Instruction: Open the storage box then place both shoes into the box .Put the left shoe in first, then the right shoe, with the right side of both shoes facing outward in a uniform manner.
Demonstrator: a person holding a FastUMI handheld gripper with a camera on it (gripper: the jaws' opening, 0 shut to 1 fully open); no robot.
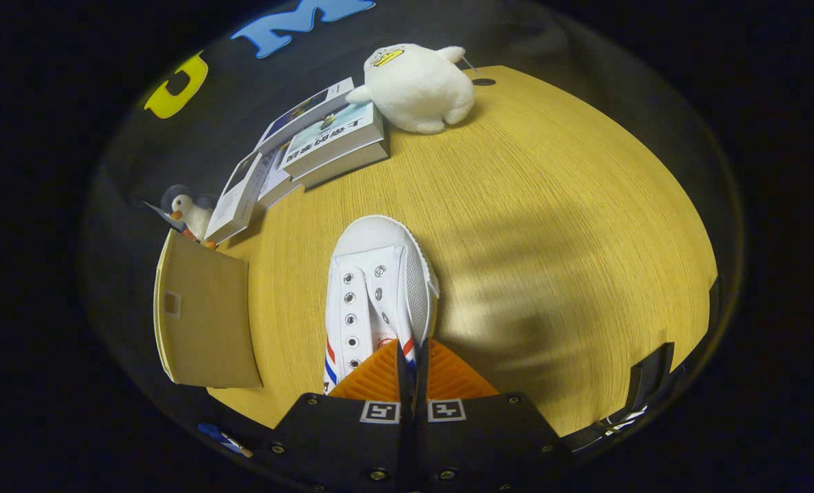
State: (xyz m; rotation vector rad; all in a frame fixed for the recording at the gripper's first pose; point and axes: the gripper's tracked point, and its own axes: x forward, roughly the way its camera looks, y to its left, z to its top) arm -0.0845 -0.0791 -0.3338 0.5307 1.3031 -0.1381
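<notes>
Gripper view rides on gripper [410, 356], looks forward and steeply down along its two fingers [379, 376], pressed together on edge of white canvas lace-up shoe [376, 294] right beneath lens. Beyond fingers: yellow wood-grain tabletop [550, 226], farther off stacked books [324, 137], white plush duck [417, 85] near far table edge.

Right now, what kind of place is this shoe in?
Probably a staged booth set up like a desk at home. A wooden tabletop holds stacked books, a white duck plush and a small penguin toy. The gripper is shut on the white sneaker.
</notes>
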